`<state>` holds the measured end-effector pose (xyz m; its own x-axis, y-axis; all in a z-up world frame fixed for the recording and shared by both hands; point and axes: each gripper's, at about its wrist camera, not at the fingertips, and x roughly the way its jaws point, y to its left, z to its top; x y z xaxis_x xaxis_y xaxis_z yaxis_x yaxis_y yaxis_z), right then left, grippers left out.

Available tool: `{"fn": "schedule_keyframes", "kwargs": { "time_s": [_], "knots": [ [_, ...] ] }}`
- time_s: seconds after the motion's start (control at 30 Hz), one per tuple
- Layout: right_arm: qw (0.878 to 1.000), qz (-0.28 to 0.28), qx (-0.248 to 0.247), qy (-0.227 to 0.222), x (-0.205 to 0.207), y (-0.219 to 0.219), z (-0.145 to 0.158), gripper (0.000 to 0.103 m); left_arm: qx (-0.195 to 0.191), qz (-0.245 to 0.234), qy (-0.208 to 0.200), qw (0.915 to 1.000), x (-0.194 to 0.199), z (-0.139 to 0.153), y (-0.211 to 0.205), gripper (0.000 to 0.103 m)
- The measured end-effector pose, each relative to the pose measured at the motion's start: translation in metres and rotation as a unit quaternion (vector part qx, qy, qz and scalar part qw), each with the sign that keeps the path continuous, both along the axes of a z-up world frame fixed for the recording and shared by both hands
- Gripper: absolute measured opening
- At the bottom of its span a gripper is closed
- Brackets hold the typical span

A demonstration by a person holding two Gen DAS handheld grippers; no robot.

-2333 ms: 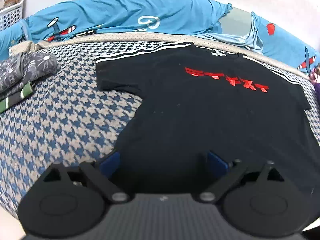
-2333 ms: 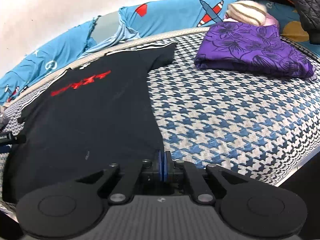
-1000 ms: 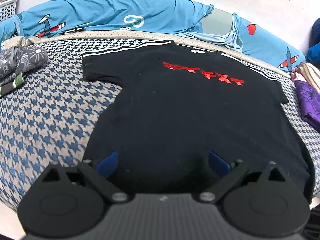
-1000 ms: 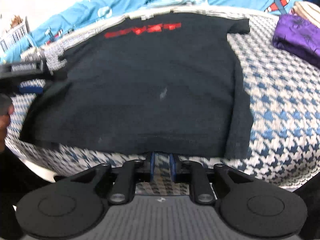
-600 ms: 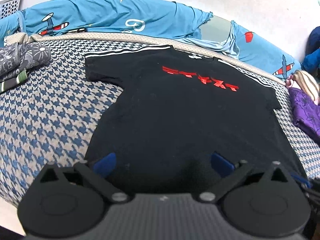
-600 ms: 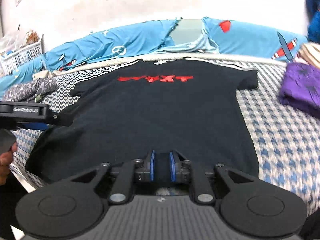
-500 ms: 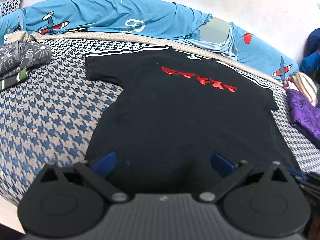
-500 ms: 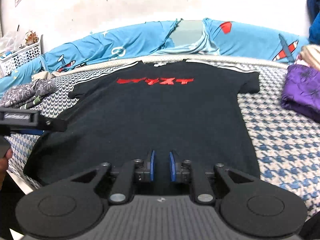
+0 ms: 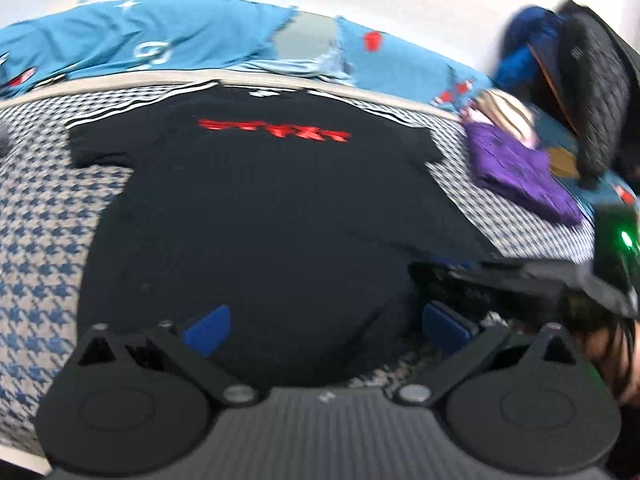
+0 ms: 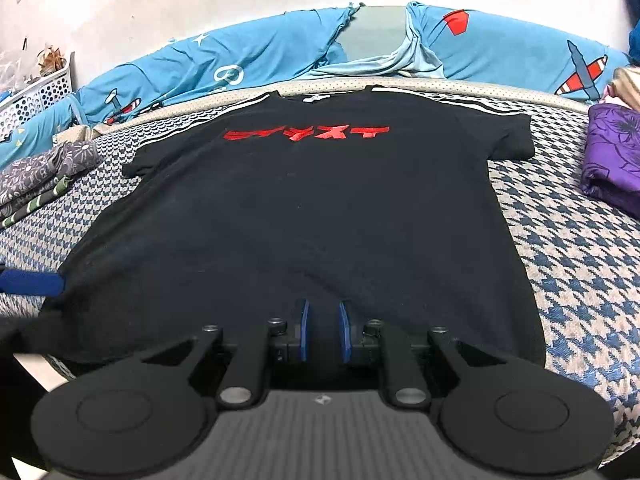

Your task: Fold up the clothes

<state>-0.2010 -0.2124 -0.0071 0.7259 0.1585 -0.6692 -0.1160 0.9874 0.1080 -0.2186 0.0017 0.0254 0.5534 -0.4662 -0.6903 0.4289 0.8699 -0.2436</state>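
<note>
From the left wrist, you are holding the left gripper (image 9: 325, 330) over the near hem of the shirt (image 9: 272, 208), its jaws having just been opening and now standing wide, with only the flat cloth showing between the blue pads (image 9: 208, 330). The black shirt is lying spread, front up, on the houndstooth bed cover (image 9: 44, 240), collar toward the wall and red lettering (image 9: 276, 130) across the chest. The picture is blurring. The right gripper (image 9: 480, 280) is reaching in from the right, at the shirt's near right corner. A purple garment (image 9: 520, 172) is sitting folded beside the right sleeve.

From the right wrist, you are keeping the right gripper (image 10: 324, 334) low at the middle of the hem, jaws narrow, a slim gap between the pads (image 10: 305, 332); whether they are pinching cloth cannot be told. The shirt (image 10: 312, 216) is lying flat. A blue pad of the left gripper (image 10: 30, 283) is showing at its left edge. Grey folded clothes (image 10: 40, 176) are lying far left, blue bedding (image 10: 240, 60) along the wall.
</note>
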Motion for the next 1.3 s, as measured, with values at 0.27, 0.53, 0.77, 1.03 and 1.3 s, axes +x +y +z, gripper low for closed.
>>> {"fn": "schedule_keyframes", "kwargs": {
  "time_s": [0.27,0.53,0.77,1.03,1.3],
  "knots": [
    [1.0,-0.014,0.024,0.007,0.002,-0.005,0.0,0.016,0.094,-0.019,-0.025,0.9951,-0.008,-0.016,-0.023,0.103],
    [0.998,-0.023,0.051,0.006,0.001,-0.011,0.005,0.016,0.186,0.007,-0.065,0.9803,-0.002,-0.032,-0.037,0.083],
    [0.998,0.001,0.064,-0.015,-0.031,-0.017,0.026,0.017,0.167,0.087,-0.052,0.9808,0.025,-0.031,-0.016,0.081],
    [0.994,0.029,0.087,0.056,-0.062,-0.015,0.01,0.017,0.146,0.111,-0.03,0.9826,0.042,-0.038,-0.01,0.085],
    [0.981,-0.039,0.166,0.087,-0.05,-0.034,-0.009,0.018,0.141,0.115,-0.026,0.983,0.043,-0.04,-0.009,0.087]
  ]
}}
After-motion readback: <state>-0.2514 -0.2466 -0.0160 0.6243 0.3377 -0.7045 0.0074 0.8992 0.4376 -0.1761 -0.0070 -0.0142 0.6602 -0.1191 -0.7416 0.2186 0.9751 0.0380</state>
